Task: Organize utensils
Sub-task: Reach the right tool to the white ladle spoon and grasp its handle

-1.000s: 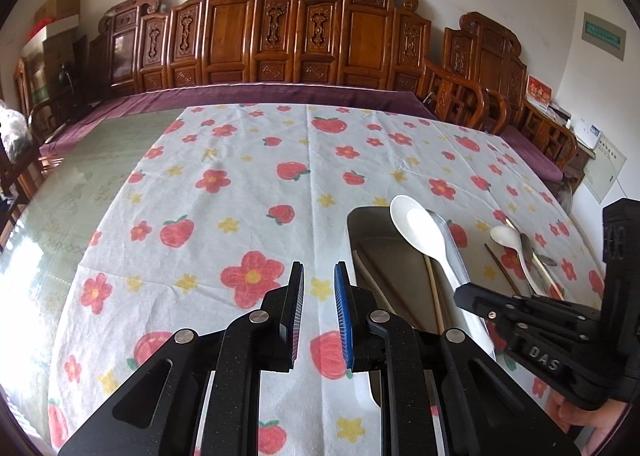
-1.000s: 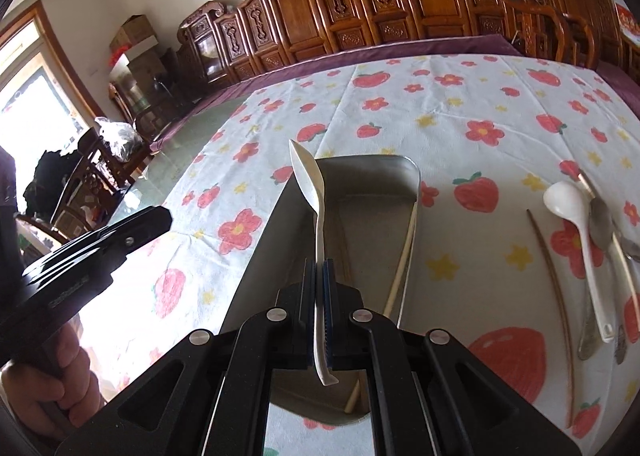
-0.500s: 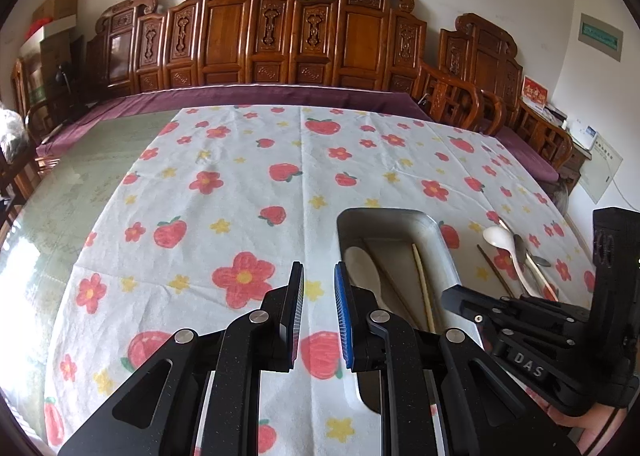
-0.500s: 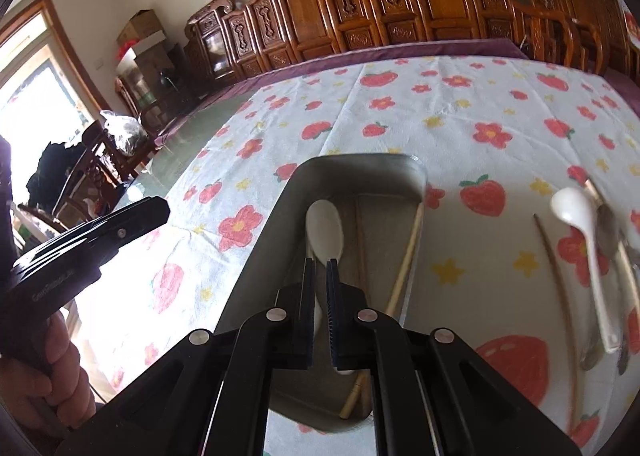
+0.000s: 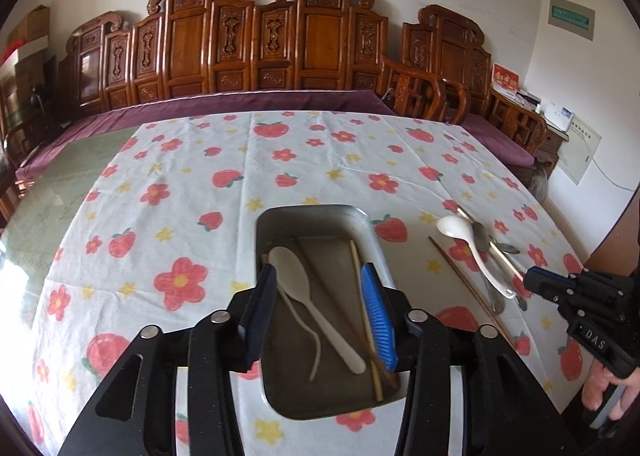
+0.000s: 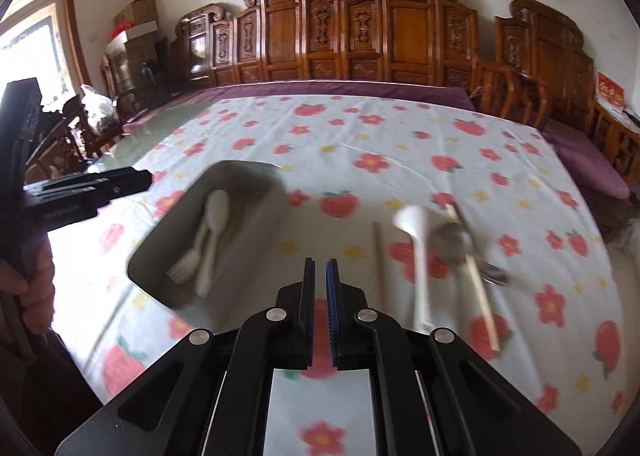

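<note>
Spoon [image 5: 316,308] now in tray [image 5: 316,216].

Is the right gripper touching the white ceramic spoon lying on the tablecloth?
Apart. In the right wrist view the right gripper, nearly shut and empty, shows bare cloth between its fingers and the white ceramic spoon.

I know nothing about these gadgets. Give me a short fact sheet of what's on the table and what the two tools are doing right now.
tray: metal, on the flowered cloth
in tray: white spoon, chopsticks
outside tray: ladle, metal spoons, chopsticks, all to its right
left gripper: over the tray, its fingers have just been opening, nothing between them
right gripper: shut, holding nothing, over the cloth between tray and ladle
</note>
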### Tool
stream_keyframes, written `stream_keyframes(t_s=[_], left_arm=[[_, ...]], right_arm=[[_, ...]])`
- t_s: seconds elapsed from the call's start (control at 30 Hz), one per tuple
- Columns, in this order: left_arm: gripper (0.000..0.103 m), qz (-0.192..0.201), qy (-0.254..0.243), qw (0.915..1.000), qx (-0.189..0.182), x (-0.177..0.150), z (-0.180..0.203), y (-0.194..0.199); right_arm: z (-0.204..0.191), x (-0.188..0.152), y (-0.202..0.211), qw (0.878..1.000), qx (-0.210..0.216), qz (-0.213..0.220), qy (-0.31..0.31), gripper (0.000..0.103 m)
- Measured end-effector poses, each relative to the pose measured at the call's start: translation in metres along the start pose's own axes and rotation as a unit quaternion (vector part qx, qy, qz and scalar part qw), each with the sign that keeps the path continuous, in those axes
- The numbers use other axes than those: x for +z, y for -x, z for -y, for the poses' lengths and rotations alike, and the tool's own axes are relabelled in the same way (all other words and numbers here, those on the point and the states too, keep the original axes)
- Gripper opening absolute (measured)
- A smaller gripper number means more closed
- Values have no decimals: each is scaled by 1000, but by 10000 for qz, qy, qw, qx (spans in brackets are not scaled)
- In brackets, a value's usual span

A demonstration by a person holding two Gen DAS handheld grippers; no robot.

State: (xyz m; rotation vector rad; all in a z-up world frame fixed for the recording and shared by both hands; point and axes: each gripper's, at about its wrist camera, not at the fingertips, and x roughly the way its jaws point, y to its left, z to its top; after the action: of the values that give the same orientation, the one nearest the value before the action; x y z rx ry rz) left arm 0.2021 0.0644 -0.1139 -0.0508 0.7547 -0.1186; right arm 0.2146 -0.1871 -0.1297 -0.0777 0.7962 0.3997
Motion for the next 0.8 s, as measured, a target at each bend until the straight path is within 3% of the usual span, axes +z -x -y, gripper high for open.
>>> stream_keyframes(t_s=[0.13, 0.27, 0.37, 0.43, 0.8], left_arm=[[53, -14, -15, 10000, -58, -2, 14, -5], [53, -56, -103, 9999, -45, -6, 29, -10], [57, -76, -150, 9998, -71, -10, 40, -13], [63, -68, -226, 9997, -77, -14, 48, -14], [63, -127, -558, 9983, -105, -28, 77, -19]], right_arm=[[36, -14, 5, 9994, -325, -73, -60, 8], [65, -22, 6, 9984, -548, -99, -122, 17], [80, -27, 1, 9979, -606, -134, -178, 17], [85, -29, -5, 9979, -580, -177, -235, 17], [70, -17, -58, 9994, -240, -233, -131, 17]])
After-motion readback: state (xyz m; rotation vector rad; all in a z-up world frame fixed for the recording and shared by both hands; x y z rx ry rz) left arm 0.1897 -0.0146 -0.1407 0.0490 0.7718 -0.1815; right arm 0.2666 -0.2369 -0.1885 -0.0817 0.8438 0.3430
